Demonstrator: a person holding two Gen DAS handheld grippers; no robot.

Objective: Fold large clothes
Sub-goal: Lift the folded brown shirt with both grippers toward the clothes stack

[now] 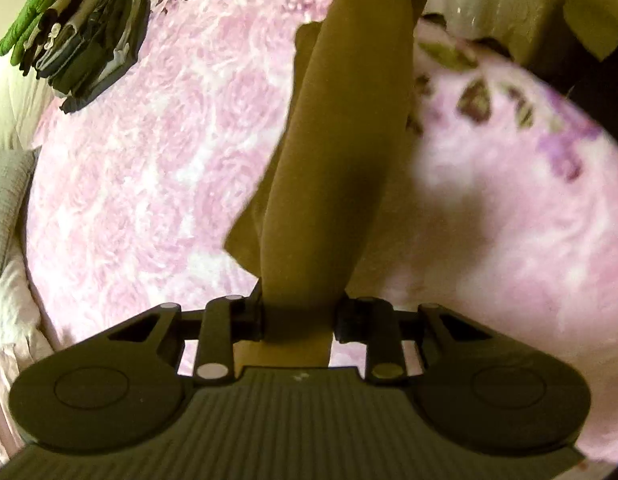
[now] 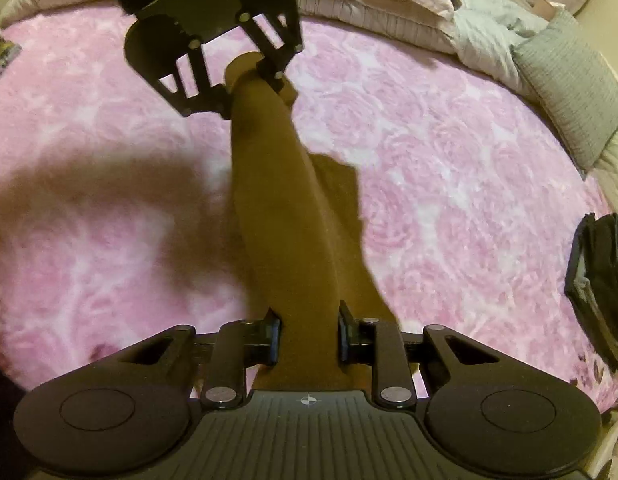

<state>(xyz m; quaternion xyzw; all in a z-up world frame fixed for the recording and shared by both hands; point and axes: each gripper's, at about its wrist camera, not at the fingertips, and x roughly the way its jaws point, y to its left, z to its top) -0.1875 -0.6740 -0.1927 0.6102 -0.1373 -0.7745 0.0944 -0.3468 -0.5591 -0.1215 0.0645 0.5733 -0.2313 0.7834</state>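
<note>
Cloth (image 2: 285, 208) was pinched at both ends, stretched between the left tongs (image 1: 299, 312) and right tongs (image 2: 309, 336) above the pink blanket (image 2: 449, 160). Slipping was probably the risk if it got pulled tighter, or sagging and bunching if slackened.

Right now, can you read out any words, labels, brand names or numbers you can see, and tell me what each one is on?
No readable text in either view.
Right gripper body: only a small round crosshair mark, no letters.
Stack of dark folded clothes with a green piece: pale marks on one item, too small and blurred to read.
Brown garment, pink rose-patterned blanket, left gripper: no print visible.
</note>
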